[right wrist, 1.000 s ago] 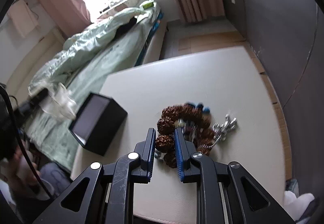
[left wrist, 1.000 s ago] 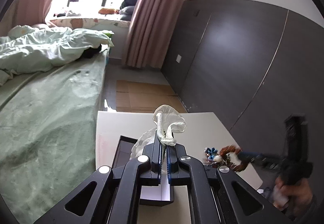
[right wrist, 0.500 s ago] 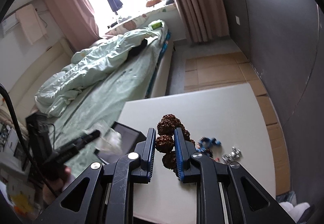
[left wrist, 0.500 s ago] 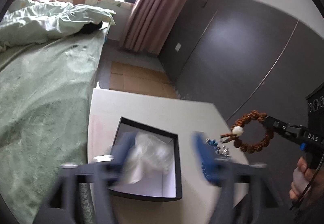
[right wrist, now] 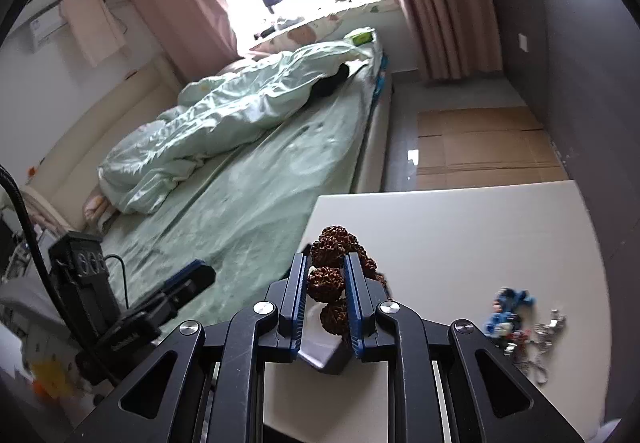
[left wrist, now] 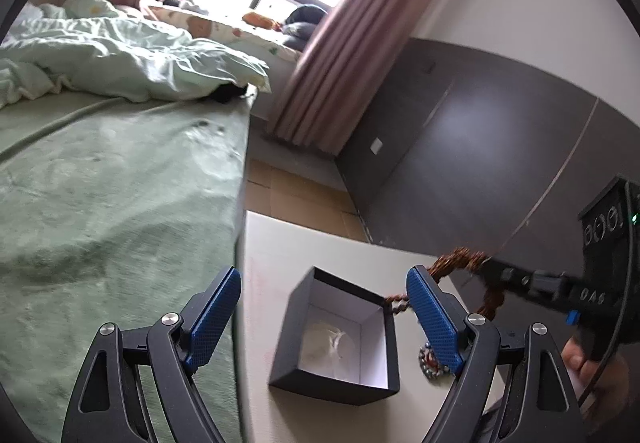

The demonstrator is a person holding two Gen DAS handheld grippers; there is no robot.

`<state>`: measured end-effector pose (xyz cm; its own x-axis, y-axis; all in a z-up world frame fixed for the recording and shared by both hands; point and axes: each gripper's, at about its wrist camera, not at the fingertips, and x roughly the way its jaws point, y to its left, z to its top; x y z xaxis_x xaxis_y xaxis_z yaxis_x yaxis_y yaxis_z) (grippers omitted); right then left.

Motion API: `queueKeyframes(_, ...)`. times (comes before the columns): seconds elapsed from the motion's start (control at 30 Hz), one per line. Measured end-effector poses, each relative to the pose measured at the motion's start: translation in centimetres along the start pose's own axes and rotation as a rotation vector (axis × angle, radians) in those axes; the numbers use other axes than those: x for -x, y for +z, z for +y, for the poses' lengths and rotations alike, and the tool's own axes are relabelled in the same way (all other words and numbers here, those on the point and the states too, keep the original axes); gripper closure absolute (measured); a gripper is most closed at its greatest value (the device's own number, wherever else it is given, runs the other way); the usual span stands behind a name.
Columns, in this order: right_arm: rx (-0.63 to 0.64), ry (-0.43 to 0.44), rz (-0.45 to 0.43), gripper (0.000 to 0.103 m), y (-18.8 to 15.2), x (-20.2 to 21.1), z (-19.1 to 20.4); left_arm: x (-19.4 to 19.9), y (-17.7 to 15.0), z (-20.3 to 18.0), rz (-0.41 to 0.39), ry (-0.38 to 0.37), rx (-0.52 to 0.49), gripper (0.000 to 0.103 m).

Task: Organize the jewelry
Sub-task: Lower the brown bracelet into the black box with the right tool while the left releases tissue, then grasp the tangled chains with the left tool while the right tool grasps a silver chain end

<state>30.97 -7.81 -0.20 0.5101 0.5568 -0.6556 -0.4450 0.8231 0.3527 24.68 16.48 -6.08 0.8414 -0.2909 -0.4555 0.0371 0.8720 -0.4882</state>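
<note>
A black jewelry box (left wrist: 340, 339) with a white inside stands open on the white table (left wrist: 280, 243), with a crumpled clear plastic bag (left wrist: 328, 339) in it. My left gripper (left wrist: 324, 319) is open and empty, just above the box. My right gripper (right wrist: 326, 287) is shut on a brown rough-bead bracelet (right wrist: 326, 279). In the left wrist view the bracelet (left wrist: 460, 259) hangs above the box's right side. A corner of the box (right wrist: 324, 357) shows under my right fingers.
Blue beads (right wrist: 508, 307) and silver jewelry (right wrist: 536, 343) lie on the table (right wrist: 460, 227) at the right. A silver piece (left wrist: 430, 359) lies beside the box. A bed with green sheets (left wrist: 100, 183) runs along the table's left edge. A dark wall (left wrist: 480, 163) stands behind.
My left gripper let go of the plastic bag into the box and opened wide. My right gripper lifted the brown bracelet off the table and carried it over toward the box.
</note>
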Motion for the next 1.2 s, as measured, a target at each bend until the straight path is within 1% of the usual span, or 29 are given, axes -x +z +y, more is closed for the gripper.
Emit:
queueKeyframes(0.1, 0.013, 0.004, 0.016, 0.083, -0.1, -1.3, 1.1, 0.4, 0.2, 0.7, -0.008, 0.012, 0.019, 0.018)
queueKeyframes(0.2, 0.018, -0.006, 0.031, 0.083, -0.2, -2.4, 1.5, 0.7, 0.4, 1.5, -0.012, 0.003, 0.042, 0.018)
queueKeyframes(0.3, 0.031, -0.047, 0.046, 0.083, -0.2, -3.4, 2.0, 0.9, 0.6, 2.0, -0.019, 0.007, 0.052, 0.018)
queueKeyframes(0.33, 0.029, -0.04, 0.064, 0.082, -0.3, -4.0, 2.1, 0.9, 0.6, 2.2, -0.019, 0.005, 0.056, 0.018)
queueKeyframes(0.4, -0.002, 0.063, 0.136, 0.08, -0.5, -5.3, 2.1, 0.9, 0.5, 2.2, -0.017, 0.009, 0.056, 0.017)
queueKeyframes(0.43, -0.013, 0.093, 0.154, 0.07, -0.6, -5.6, 2.0, 0.8, 0.5, 2.2, -0.015, 0.016, 0.052, 0.016)
queueKeyframes(0.47, -0.011, 0.088, 0.151, 0.055, -0.7, -5.4, 1.9, 0.8, 0.5, 2.1, -0.014, 0.021, 0.048, 0.014)
queueKeyframes(0.5, -0.004, 0.068, 0.138, 0.051, -0.9, -5.1, 1.9, 0.8, 0.5, 2.0, -0.015, 0.026, 0.044, 0.013)
queueKeyframes(0.53, 0.003, 0.047, 0.118, 0.05, -0.9, -4.5, 1.7, 0.8, 0.5, 1.7, -0.019, 0.031, 0.036, 0.009)
queueKeyframes(0.57, -0.004, 0.046, 0.108, 0.05, -1.0, -3.8, 1.3, 0.8, 0.4, 1.5, -0.023, 0.035, 0.03, 0.006)
queueKeyframes(0.63, -0.019, 0.035, 0.096, 0.05, -1.2, -2.6, 0.5, 0.7, 0.4, 1.1, -0.028, 0.042, 0.019, 0.005)
queueKeyframes(0.7, -0.014, -0.009, 0.082, 0.05, -1.5, -1.3, -0.3, 0.5, 0.2, 0.4, -0.021, 0.045, 0.0, 0.005)
queueKeyframes(0.73, -0.016, -0.028, 0.073, 0.046, -1.7, -0.5, -0.9, 0.4, 0.1, 0.1, -0.016, 0.049, -0.012, 0.005)
queueKeyframes(0.77, -0.022, -0.044, 0.062, 0.041, -1.9, 0.2, -1.4, 0.3, 0.1, -0.1, -0.013, 0.05, -0.021, 0.005)
queueKeyframes(0.8, -0.027, -0.059, 0.048, 0.039, -2.0, 0.8, -1.8, 0.2, -0.1, -0.6, -0.006, 0.054, -0.034, 0.005)
queueKeyframes(0.87, -0.041, -0.102, 0.006, 0.03, -2.4, 2.7, -2.9, 0.1, -0.2, -1.5, 0.0, 0.058, -0.051, 0.005)
queueKeyframes(0.9, -0.047, -0.109, 0.0, 0.028, -2.3, 3.1, -3.4, 0.1, -0.3, -2.0, 0.001, 0.058, -0.059, 0.005)
queueKeyframes(0.97, -0.063, -0.127, -0.022, 0.015, -2.6, 4.5, -4.5, -0.1, -0.3, -3.2, 0.009, 0.048, -0.08, 0.004)
queueKeyframes(1.03, -0.076, -0.147, -0.042, 0.007, -2.8, 5.5, -5.3, -0.1, -0.3, -4.5, 0.011, 0.042, -0.105, 0.001)
queueKeyframes(1.13, -0.086, -0.161, -0.062, 0.002, -3.3, 6.6, -6.3, 0.2, -0.4, -6.2, 0.004, 0.04, -0.139, 0.0)
queueKeyframes(1.2, -0.091, -0.174, -0.08, 0.001, -3.8, 7.4, -6.9, 0.1, -0.4, -7.4, 0.011, 0.041, -0.166, 0.0)
